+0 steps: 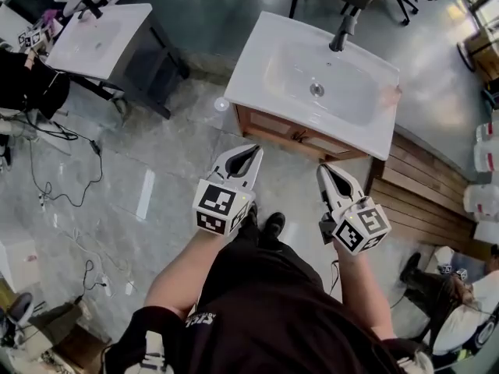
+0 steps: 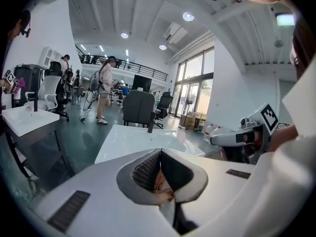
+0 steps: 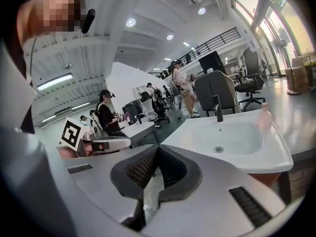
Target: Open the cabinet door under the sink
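As only the head view shows, shut cabinet door (image 1: 269, 123) under white sink (image 1: 256, 59).

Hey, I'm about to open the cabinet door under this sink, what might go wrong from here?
1. The left gripper and right gripper are both shut. Reaching in like that would probably knock the small dark handle rather than grip it.
2. The handle sits just under the overhanging rim of the sink, so a high approach may hit the rim.
3. The pink bottle stands at the basin's edge, and a jolt might tip it.
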`<state>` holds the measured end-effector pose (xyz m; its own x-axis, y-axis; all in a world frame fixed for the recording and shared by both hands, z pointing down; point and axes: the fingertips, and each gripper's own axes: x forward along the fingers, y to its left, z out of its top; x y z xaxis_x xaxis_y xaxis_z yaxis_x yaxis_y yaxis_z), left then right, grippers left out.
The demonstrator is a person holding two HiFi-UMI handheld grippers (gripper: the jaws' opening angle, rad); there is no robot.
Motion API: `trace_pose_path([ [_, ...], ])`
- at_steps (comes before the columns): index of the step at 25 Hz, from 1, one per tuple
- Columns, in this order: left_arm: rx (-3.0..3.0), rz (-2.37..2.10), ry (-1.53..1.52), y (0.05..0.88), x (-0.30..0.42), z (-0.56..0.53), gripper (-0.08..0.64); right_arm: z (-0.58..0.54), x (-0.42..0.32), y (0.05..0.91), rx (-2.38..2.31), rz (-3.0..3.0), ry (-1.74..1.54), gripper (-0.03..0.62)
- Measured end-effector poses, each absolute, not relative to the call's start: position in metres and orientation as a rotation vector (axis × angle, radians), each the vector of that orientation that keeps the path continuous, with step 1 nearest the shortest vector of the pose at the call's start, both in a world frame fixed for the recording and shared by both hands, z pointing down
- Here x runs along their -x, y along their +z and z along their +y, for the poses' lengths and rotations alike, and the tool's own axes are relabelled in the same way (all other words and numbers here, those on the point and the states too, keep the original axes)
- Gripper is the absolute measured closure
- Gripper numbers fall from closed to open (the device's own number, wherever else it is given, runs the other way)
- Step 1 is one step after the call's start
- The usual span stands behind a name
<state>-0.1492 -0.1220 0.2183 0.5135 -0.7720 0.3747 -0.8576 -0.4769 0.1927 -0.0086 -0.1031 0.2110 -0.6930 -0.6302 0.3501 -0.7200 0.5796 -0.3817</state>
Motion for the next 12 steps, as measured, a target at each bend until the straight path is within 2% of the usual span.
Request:
trace_pose_path([
  [12,-2.410,-1.204,0.419,0.329,0.090,-0.154,0.541,-0.123,-0.027,0.334,-1.249,-2.522,0.875,0.577],
])
